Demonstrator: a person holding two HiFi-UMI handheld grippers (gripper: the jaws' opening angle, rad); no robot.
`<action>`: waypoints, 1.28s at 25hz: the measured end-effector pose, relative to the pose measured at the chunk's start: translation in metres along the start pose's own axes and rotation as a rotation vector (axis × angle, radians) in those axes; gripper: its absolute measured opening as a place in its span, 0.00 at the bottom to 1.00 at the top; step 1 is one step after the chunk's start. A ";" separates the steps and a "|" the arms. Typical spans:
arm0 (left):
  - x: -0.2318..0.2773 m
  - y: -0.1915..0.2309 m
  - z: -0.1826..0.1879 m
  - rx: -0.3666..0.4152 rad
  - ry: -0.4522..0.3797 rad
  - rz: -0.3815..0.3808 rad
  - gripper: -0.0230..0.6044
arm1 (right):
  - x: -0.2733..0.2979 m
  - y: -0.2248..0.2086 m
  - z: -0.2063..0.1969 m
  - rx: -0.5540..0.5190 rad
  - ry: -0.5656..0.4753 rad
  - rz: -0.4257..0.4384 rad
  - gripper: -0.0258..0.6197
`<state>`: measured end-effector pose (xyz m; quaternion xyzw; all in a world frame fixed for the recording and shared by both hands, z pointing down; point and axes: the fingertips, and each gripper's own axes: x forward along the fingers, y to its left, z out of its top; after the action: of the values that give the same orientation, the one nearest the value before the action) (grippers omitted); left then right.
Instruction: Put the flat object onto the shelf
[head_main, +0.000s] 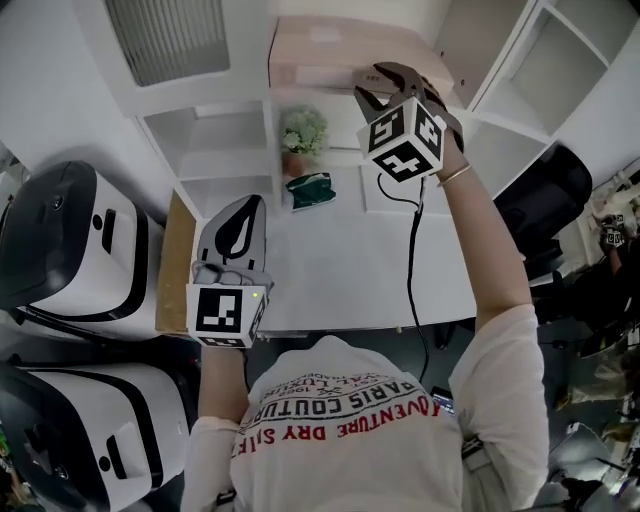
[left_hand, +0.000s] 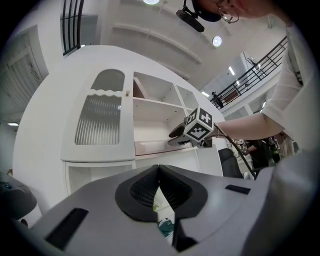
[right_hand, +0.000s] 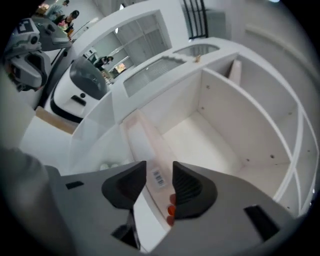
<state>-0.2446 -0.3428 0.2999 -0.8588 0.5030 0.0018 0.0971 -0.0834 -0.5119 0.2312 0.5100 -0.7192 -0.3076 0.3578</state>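
Right gripper view: flat pink box (right_hand: 142, 140) pinched at the shelf (right_hand: 215, 140).
The right gripper (right_hand: 159, 169) clamps the box's near end between its pads, and the box lies along the front edge of the open white compartment. In the head view the left gripper (head_main: 242, 212) hangs low over the white table (head_main: 350, 270), jaws pressed together on nothing.

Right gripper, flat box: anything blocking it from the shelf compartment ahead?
Nothing visible. The flat box sits between the jaws of the right gripper, and its far end reaches into the shelf compartment, whose floor shows bare. The potted plant stands lower down on the desk, out of the path.
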 end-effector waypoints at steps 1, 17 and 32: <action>0.001 -0.003 0.000 0.002 0.001 -0.009 0.06 | -0.008 -0.008 0.002 0.029 -0.040 -0.061 0.28; 0.016 -0.010 -0.001 0.016 0.008 -0.047 0.06 | -0.091 0.064 -0.065 0.609 -0.186 -0.049 0.09; 0.020 -0.023 -0.012 0.005 0.037 -0.049 0.06 | -0.132 0.115 -0.094 0.789 -0.237 -0.027 0.08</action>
<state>-0.2157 -0.3513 0.3135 -0.8706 0.4833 -0.0177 0.0902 -0.0350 -0.3595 0.3495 0.5787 -0.8113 -0.0695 0.0454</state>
